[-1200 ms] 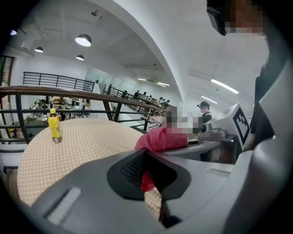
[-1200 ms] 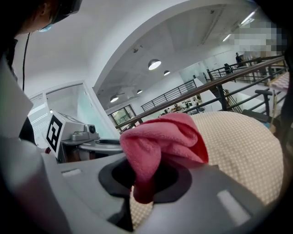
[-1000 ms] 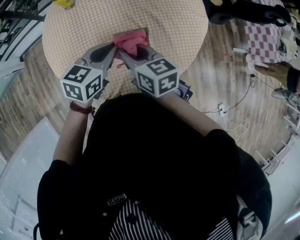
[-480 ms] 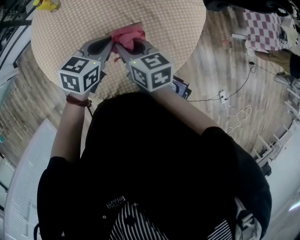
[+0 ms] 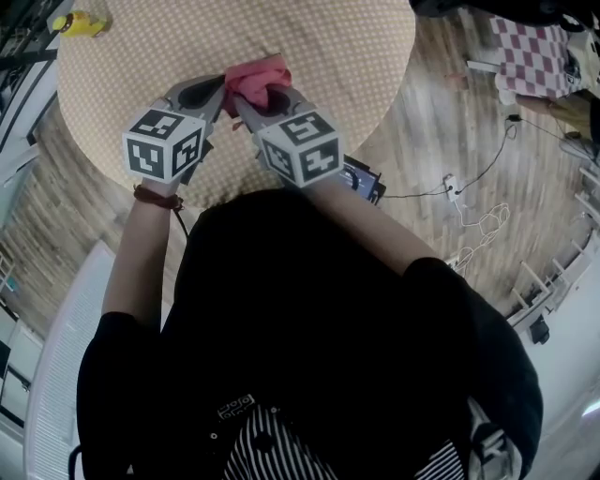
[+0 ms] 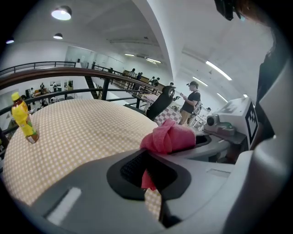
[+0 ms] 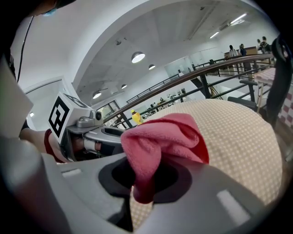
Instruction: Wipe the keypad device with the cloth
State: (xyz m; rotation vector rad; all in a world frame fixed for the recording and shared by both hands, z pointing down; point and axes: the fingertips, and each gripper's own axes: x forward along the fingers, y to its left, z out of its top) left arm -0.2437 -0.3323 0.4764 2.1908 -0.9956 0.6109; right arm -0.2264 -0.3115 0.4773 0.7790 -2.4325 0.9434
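- Cloth (image 5: 255,77), pink and bunched into a lump, sits over the near part of the round checked surface (image 5: 328,56), between the tips of the two tools.
- Left tool (image 5: 214,94) reaches in from the left. Its own view shows its jaws drawn together, with a strip of the cloth hanging in the oval gap between them.
- Right tool (image 5: 265,101) comes in from the right, its tip just beside the left one. Its jaws are clamped on the cloth, which piles over them and droops into their opening.
- Whether the cloth touches the surface cannot be told.
- Yellow bottle (image 5: 80,22) stands upright near the far left rim of the surface, well apart from the cloth.
- Dark flat object (image 5: 361,180) shows at the near rim beside the right forearm. It is too hidden to identify.
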